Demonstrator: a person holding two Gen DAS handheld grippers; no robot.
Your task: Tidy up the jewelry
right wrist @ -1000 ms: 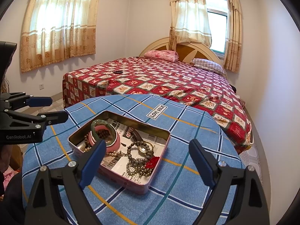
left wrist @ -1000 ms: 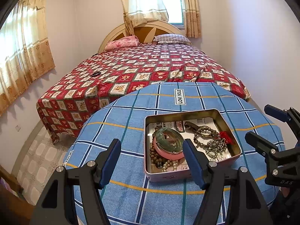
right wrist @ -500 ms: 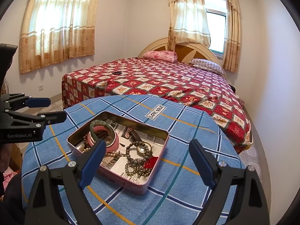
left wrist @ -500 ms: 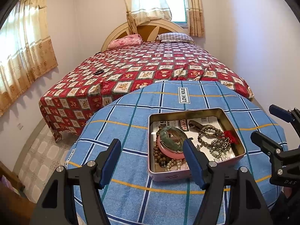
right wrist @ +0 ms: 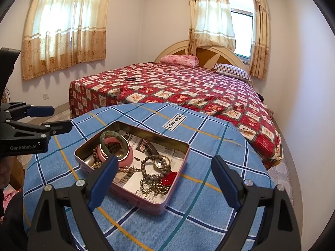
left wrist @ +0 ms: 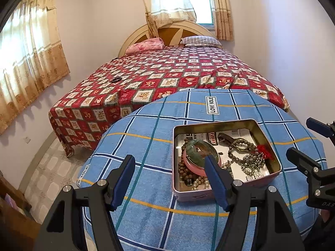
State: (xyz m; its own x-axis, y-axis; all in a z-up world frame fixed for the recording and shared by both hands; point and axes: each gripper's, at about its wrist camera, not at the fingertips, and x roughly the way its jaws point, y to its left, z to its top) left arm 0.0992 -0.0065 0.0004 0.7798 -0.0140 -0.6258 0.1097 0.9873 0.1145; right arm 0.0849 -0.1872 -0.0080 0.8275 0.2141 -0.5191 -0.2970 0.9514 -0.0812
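Observation:
An open metal tin point(left wrist: 270, 144) point(right wrist: 178, 179) lined with printed paper sits on a round table with a blue checked cloth point(left wrist: 146, 142) point(right wrist: 209, 138). In it lie a pink bangle point(left wrist: 189, 164) point(right wrist: 127, 156) with a green bangle point(left wrist: 193, 146) point(right wrist: 104, 135) on top, brown bead strings point(left wrist: 184, 171), a pearl strand point(right wrist: 125, 169), a beaded watch with a red tassel point(left wrist: 266, 151) point(right wrist: 169, 177). My left gripper point(left wrist: 169, 167) is open, above the cloth left of the tin. My right gripper point(right wrist: 165, 165) is open, above the tin's right part.
A bed with a red patchwork cover point(left wrist: 167, 73) point(right wrist: 188, 83) stands right behind the table; a small dark ring point(right wrist: 131, 79) lies on it. White walls close in on the right. Curtained windows point(right wrist: 62, 27) are at the left and back. Tiled floor point(left wrist: 41, 173) lies at the left.
The left gripper has drifted left, so the tin sits further right in its view. The right gripper has shifted slightly; the tin looks a little lower and nearer. Both stay open.

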